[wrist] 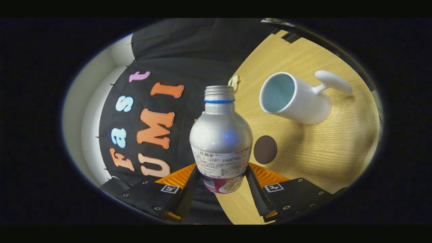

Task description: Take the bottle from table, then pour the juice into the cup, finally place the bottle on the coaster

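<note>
A silver metal bottle [221, 135] with a blue neck ring, an uncapped threaded mouth and a paper label sits between my fingers, and my gripper [222, 179] is shut on its lower body. The whole view is rolled, so the wooden table [324, 148] slopes across the scene. A white cup [293, 98] with a pale blue inside and a long handle stands on the table beyond the bottle, to its right, its mouth facing me. A small dark round coaster [265, 149] lies on the table just right of the bottle, nearer than the cup.
The black cloth wall rises behind and left of the bottle. A small shiny object [233, 82] lies at the table's edge near the wall, just past the bottle's mouth. Black strips [290, 35] mark the table's far corner.
</note>
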A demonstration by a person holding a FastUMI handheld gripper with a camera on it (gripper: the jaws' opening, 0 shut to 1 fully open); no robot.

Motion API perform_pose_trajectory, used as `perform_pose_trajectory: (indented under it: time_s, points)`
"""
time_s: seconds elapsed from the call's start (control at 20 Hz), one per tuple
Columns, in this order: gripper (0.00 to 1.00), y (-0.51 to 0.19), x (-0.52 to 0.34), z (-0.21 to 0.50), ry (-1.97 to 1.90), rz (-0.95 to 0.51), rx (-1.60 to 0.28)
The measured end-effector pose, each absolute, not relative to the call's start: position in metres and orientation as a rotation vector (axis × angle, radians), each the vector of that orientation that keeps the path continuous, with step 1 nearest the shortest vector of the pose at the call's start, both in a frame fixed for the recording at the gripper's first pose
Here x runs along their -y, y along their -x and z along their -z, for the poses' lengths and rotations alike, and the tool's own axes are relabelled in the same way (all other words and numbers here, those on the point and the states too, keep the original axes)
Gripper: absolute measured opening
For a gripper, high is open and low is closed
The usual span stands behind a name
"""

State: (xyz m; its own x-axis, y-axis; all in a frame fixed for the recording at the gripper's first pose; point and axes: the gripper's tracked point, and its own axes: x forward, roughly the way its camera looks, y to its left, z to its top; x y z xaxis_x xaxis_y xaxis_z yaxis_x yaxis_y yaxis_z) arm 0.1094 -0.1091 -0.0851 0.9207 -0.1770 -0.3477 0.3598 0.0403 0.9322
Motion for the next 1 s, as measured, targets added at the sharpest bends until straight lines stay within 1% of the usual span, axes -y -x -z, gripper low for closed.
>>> perform_pose_trajectory:
  time_s: [1.0]
  points:
    - [0.76,-0.12,0.117,0.069,-1.749,0.472,-0.147]
